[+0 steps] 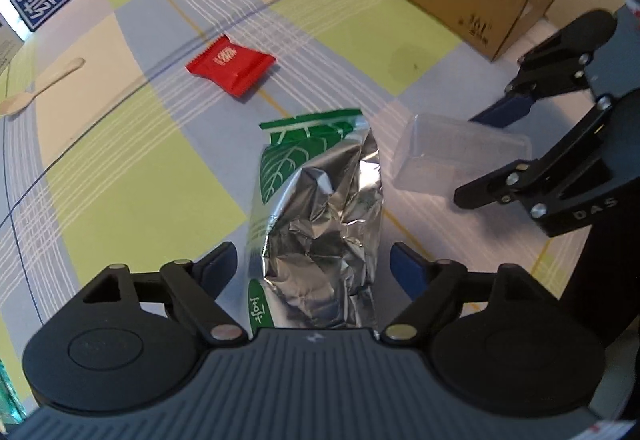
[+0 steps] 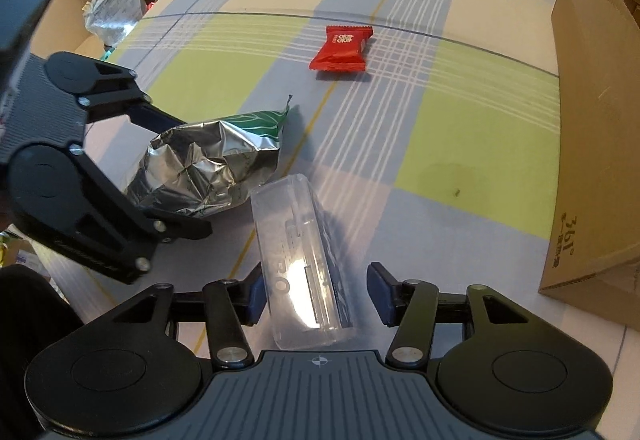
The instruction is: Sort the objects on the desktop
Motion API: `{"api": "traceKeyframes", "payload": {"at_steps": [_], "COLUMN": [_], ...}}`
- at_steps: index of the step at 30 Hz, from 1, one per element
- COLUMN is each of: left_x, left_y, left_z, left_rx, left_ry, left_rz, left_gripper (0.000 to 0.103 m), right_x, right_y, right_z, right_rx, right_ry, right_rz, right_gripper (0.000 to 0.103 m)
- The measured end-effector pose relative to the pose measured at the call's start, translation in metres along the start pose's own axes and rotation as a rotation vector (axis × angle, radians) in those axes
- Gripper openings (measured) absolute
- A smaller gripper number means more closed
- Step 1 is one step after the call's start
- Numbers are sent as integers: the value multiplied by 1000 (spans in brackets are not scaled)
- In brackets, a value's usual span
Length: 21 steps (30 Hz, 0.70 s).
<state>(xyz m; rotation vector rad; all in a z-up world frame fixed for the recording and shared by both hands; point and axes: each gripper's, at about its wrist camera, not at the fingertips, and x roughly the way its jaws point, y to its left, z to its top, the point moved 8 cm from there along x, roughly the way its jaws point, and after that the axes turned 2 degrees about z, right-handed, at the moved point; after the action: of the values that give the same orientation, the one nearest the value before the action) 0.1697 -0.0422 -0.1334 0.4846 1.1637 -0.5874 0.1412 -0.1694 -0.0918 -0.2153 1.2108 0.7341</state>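
Straddling two items on the checked surface [image 2: 460, 128], left to right.
Left claw [image 1: 314, 266] open around foil packet [image 1: 320, 224]; right claw [image 2: 316, 294] open, clear case [image 2: 304, 264] lengthwise between pads, ungripped.

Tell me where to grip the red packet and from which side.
Grip the red packet across its puffy middle, coming down from above. It lies flat on the checked cloth with open space all round, and its crimped ends look too thin and floppy to hold well.
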Motion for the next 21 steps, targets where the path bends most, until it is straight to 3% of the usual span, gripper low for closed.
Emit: {"api": "traceKeyframes", "payload": {"at_steps": [5, 8, 11, 13, 15, 21], "left_x": [16, 18, 15, 11, 8, 1], "left_y": [1, 3, 4, 6, 7, 5], "left_z": [-1, -1, -1, -2, -2, -7], "left_rx": [3, -16, -21, -27, -43, -80], "left_ry": [61, 59, 57, 54, 46, 32], "left_rz": [-11, -21, -17, -10, -13, -14], "left_gripper": [74, 73, 57, 50, 45, 41], "right_x": [3, 6, 7, 8, 9, 2], "right_y": [8, 11, 10, 9, 9, 12], "right_z": [3, 5, 6, 5, 3, -3], "right_rx": [-56, -87, -99, -111, -115, -88], "right_ry": [-4, 8, 18, 22, 22, -29], "right_rz": [11, 7, -2, -18, -28, -53], "right_gripper": [50, 50, 49, 43, 31, 29]}}
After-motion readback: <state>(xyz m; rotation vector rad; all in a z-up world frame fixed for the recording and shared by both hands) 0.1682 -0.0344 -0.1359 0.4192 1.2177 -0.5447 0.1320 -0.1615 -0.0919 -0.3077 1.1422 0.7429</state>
